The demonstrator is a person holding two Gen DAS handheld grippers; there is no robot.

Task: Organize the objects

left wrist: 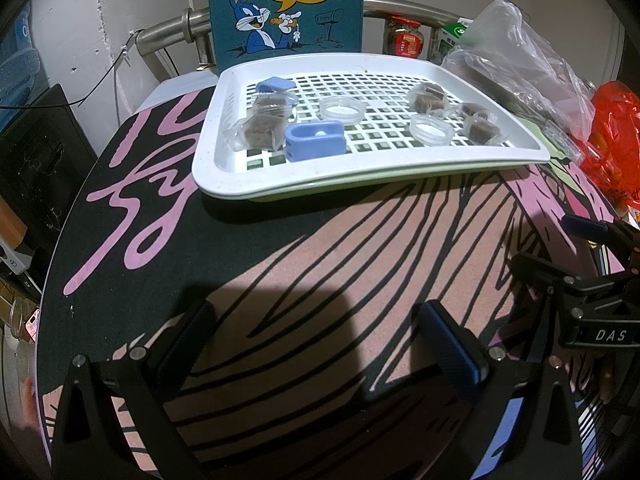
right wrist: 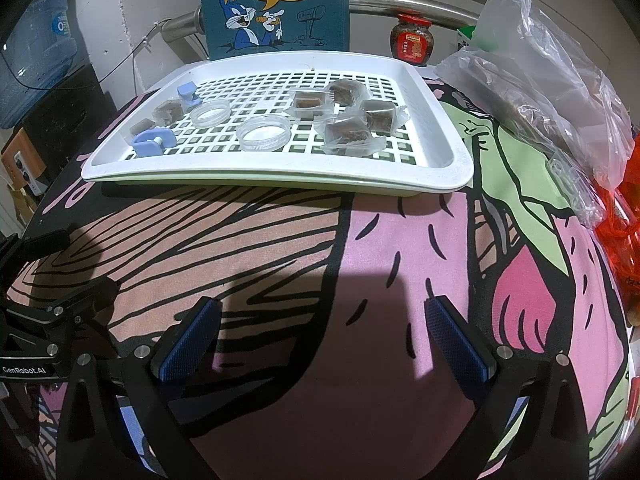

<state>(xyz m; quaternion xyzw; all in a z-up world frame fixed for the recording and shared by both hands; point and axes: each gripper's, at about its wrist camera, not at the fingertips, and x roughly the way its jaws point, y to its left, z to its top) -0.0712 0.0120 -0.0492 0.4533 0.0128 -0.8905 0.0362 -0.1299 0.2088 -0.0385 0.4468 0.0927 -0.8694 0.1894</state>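
- Both of your tools hang over the printed mat (right wrist: pixel 360 240), well short of the tray (right wrist: pixel 448 120): the left gripper (left wrist: pixel 316 332) has its jaws spread wide with nothing between them, and so does the right gripper (right wrist: pixel 320 328).
- Everything the task concerns lies on the tray's white grid, ahead of both tools: wrapped brown cubes (right wrist: pixel 346 130) bunched toward the right side, two more wrapped cubes (left wrist: pixel 260 130) at the left, two clear round lids (right wrist: pixel 262 133) in the middle, and two blue clips (left wrist: pixel 314 139) on the left.
- This layout fits either a sort half made or one just finished (nothing says which grouping is wanted), so judge that before you commit to a piece.
- If you do reach in, the left-hand pieces sit nearer your left tool and the cluster of cubes nearer your right.
- Come in low over the tray's near rim, and centre one piece between the pads so you don't snag a neighbour's wrapper.
- The crinkly wrappers likely slip, so close on the cube's body, not on the loose film.
- The lids are shallow; grip across the rim.
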